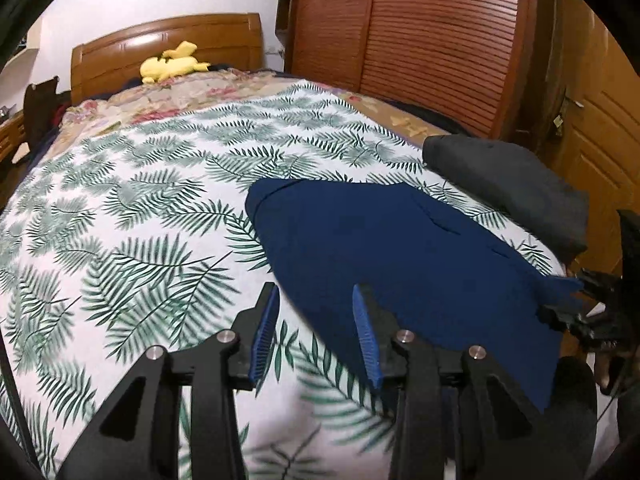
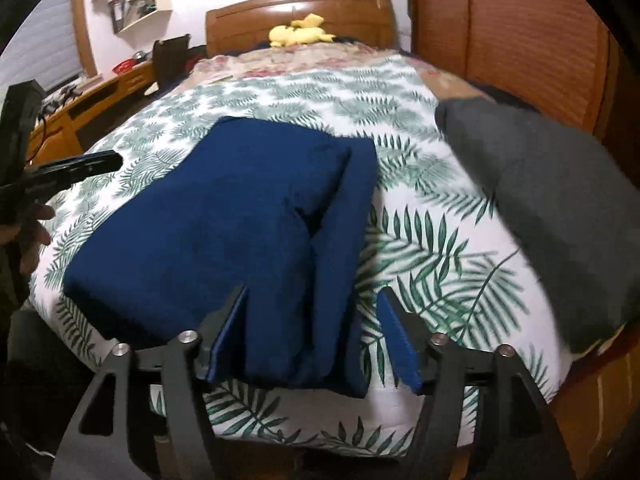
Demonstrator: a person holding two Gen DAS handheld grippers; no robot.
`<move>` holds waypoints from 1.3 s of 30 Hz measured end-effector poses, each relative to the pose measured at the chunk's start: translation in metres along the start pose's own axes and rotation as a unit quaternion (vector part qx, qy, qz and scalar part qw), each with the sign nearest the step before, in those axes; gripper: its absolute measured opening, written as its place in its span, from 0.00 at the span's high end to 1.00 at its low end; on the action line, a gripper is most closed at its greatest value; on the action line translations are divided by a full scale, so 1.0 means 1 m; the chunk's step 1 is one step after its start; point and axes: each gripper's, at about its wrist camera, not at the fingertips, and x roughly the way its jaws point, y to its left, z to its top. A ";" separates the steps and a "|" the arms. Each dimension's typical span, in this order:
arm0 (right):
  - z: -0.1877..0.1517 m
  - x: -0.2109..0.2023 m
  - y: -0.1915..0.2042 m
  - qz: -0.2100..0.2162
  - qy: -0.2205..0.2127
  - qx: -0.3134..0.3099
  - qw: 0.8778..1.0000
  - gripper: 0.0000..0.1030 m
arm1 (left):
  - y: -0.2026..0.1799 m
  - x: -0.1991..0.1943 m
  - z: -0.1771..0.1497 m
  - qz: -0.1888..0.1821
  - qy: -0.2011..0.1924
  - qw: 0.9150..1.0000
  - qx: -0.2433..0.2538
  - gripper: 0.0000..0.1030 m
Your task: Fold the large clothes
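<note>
Left tongs (image 1: 316, 292) angle down over the bed (image 1: 140, 208), jaws apart, nothing between them; blue ribbed pads (image 1: 264, 340) hang just beside the navy garment's (image 1: 392, 256) edge. Right tongs (image 2: 312, 296) also tilt down, jaws wide, straddling the near edge of the navy garment without visibly pinching it. Garment: soft knit, folded into a rough rectangle, flat on the leaf-print sheet near the foot of the bed. Grey folded cloth (image 2: 552, 208) lies beside it, blurred. A hand (image 2: 36, 232) is cut off at the frame edge.
</note>
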 end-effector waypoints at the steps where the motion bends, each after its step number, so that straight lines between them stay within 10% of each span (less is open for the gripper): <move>1: -0.001 0.003 -0.003 0.005 0.003 0.008 1.000 0.29 | 0.001 0.009 0.004 -0.003 0.006 1.000 0.000 0.65; 19: -0.006 0.023 -0.008 0.063 0.012 0.008 0.998 0.28 | 0.025 0.139 0.065 0.042 0.082 0.996 0.018 0.57; 39: -0.008 0.028 -0.009 0.092 0.021 0.018 0.995 0.28 | 0.037 0.157 0.063 0.072 0.110 0.991 0.021 0.51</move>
